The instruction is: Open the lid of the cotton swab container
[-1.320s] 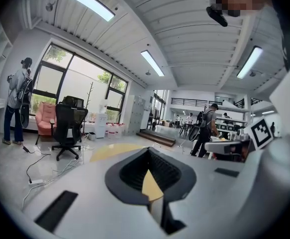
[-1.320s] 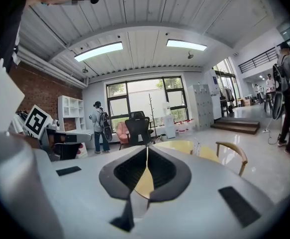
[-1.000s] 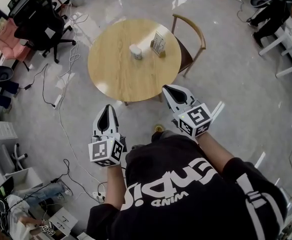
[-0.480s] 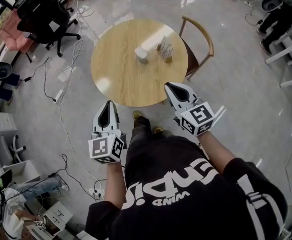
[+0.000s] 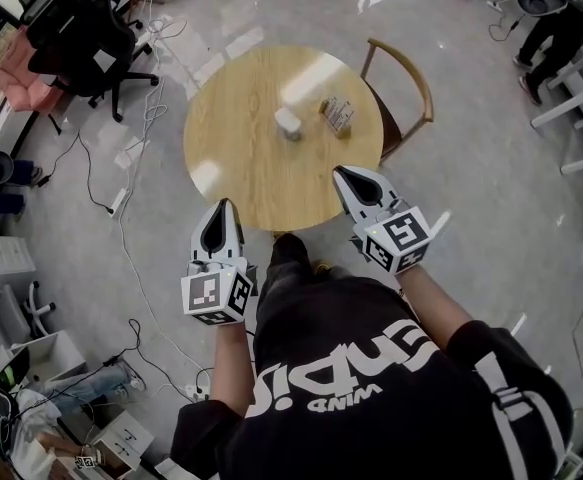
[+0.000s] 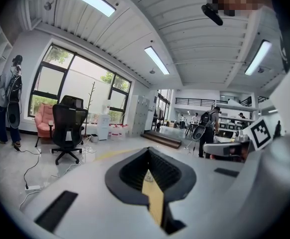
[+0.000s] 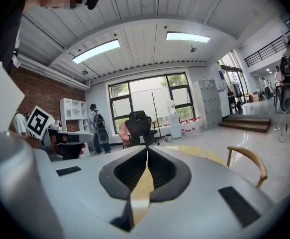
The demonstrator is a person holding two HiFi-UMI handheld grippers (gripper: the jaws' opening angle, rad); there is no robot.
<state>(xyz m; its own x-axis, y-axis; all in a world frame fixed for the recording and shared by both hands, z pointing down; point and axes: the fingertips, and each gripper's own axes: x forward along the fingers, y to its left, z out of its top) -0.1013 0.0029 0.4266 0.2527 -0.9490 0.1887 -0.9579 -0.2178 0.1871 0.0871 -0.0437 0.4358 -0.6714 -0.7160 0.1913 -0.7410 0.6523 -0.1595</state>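
Cotton swab container: stood near the middle of the round tabletop, well apart from both tools. Left tool, right tool: clenched, empty.

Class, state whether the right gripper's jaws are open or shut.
Shut. The right gripper has its jaws meeting at the tips, nothing between them.

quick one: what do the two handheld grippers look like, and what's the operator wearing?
Left gripper and right gripper match: white tapered shells, black ribbed inner pads, each carrying a white cube with black square markers. No cables visible. The operator wears a black top with white lettering.
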